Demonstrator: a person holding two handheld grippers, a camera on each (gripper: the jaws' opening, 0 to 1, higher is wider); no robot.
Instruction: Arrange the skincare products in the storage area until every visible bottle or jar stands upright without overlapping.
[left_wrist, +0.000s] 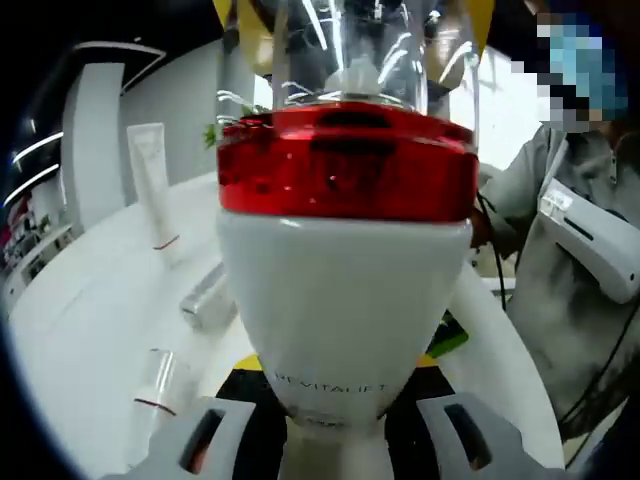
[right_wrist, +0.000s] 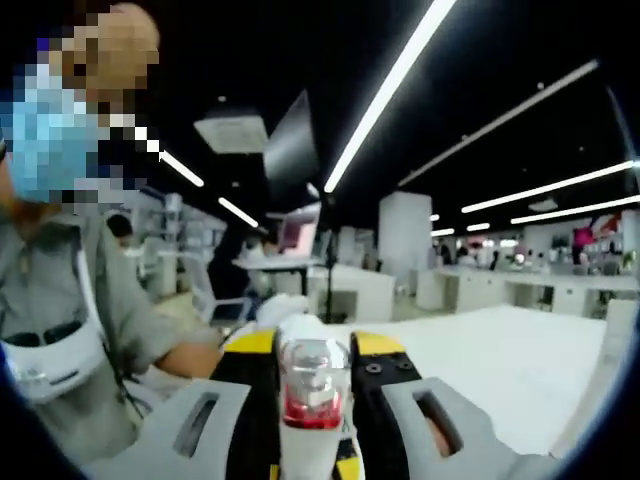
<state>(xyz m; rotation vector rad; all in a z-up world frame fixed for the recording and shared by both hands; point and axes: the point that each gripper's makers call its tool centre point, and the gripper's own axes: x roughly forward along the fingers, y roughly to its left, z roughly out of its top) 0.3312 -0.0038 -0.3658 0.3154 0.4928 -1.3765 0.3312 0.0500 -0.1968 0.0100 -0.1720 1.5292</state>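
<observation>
my left gripper (left_wrist: 330, 440) is clamped on a white pump bottle with a red band and clear cap (left_wrist: 345, 290), held above the white table (left_wrist: 80, 330). a white squeeze tube (left_wrist: 155, 185) stands behind; a small silver tube (left_wrist: 207, 297) lies near. my right gripper (right_wrist: 315, 425) grasps the same bottle's top (right_wrist: 314, 385).
</observation>
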